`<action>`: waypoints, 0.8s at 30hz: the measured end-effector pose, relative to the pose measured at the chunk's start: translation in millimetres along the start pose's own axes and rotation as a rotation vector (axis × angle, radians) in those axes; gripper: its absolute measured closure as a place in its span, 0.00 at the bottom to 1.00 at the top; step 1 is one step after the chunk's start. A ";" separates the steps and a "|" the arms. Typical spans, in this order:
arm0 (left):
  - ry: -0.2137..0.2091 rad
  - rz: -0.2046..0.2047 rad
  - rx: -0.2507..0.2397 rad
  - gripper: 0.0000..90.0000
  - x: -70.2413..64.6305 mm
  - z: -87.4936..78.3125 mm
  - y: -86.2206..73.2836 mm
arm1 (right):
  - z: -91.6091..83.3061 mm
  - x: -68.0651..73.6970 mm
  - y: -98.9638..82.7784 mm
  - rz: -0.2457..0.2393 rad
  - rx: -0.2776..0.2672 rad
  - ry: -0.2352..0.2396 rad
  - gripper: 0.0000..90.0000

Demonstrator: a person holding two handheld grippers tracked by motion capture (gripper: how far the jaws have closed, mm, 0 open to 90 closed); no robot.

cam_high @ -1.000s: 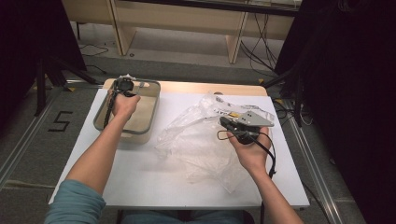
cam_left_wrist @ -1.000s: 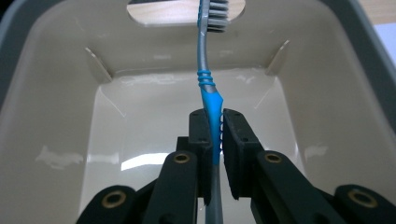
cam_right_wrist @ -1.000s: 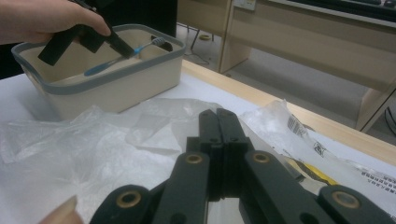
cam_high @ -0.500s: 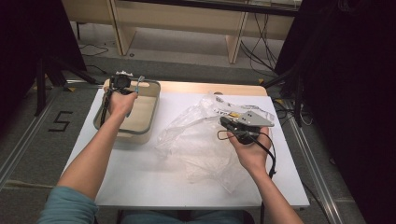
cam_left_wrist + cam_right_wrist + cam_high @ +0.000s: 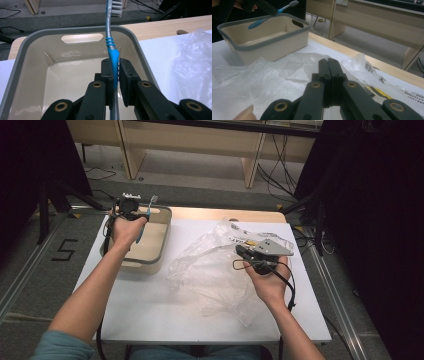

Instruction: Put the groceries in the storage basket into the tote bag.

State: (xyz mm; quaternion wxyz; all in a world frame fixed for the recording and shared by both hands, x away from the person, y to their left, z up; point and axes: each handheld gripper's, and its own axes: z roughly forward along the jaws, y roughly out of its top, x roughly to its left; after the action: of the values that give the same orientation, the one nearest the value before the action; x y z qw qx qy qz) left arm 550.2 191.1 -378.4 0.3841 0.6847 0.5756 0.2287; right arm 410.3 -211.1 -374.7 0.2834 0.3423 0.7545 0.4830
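The left hand-held gripper (image 5: 113,75) is clamped on a toothbrush (image 5: 112,50), its two black pads pressing the handle from either side. The toothbrush has a bright blue grip section where the pads hold it, then a few blue ribs, then a slim grey neck that runs up to a head of white bristles at the top edge of the left gripper view. Below the pads the handle turns grey again. It stands roughly in line with the jaws, leaning a little to one side.

In the high view the toothbrush (image 5: 145,217) is held in the air above the far end of a beige bin (image 5: 155,252) with a grey rim, bristles pointing away from the person. The bin sits on the left part of the white counter (image 5: 150,315); its inside looks bare, though the near floor is hidden by the gripper.

The right hand-held gripper (image 5: 329,72) is clenched, jaws together, over a crumpled clear plastic bag (image 5: 210,270); whether a fold of film is pinched between them is hard to tell. The bag spreads across the middle of the counter, just beside the bin.
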 end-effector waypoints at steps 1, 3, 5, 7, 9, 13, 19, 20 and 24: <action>-0.005 0.003 -0.002 0.91 -0.4 -2.6 0.0 | 0.0 0.0 0.0 0.000 0.000 0.000 1.00; -0.015 0.008 -0.012 0.91 -2.5 -8.1 -0.2 | 0.0 -0.2 -0.1 0.000 0.000 0.000 1.00; -0.033 0.019 -0.018 0.91 -4.6 -14.7 -0.9 | 0.0 -0.4 -0.3 0.002 0.001 -0.001 1.00; -0.043 0.033 -0.029 0.91 -7.4 -21.4 -2.2 | 0.1 -0.7 -0.4 0.002 0.001 -0.002 1.00; -0.055 0.049 -0.036 0.91 -10.2 -28.0 -3.7 | 0.2 -0.9 -0.5 0.002 0.001 -0.002 1.00; -0.075 0.075 -0.054 0.91 -16.7 -39.8 -8.3 | 0.1 -0.6 -0.5 0.002 0.004 -0.001 1.00; -0.124 0.096 -0.068 0.91 -23.7 -53.9 -18.4 | 0.3 -0.9 -0.8 0.002 0.005 -0.002 1.00; -0.128 0.101 -0.072 0.91 -25.5 -56.1 -20.0 | 0.3 -0.9 -0.8 0.003 0.005 -0.001 1.00; -0.164 0.126 -0.086 0.91 -34.2 -66.3 -26.2 | 0.6 -0.9 -0.9 0.003 0.003 -0.002 1.00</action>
State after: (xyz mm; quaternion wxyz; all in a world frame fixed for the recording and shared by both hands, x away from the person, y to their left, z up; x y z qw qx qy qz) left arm 476.1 176.6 -354.9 0.4438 0.7187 0.4880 0.2201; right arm 411.1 -211.7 -375.7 0.2830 0.3444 0.7544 0.4819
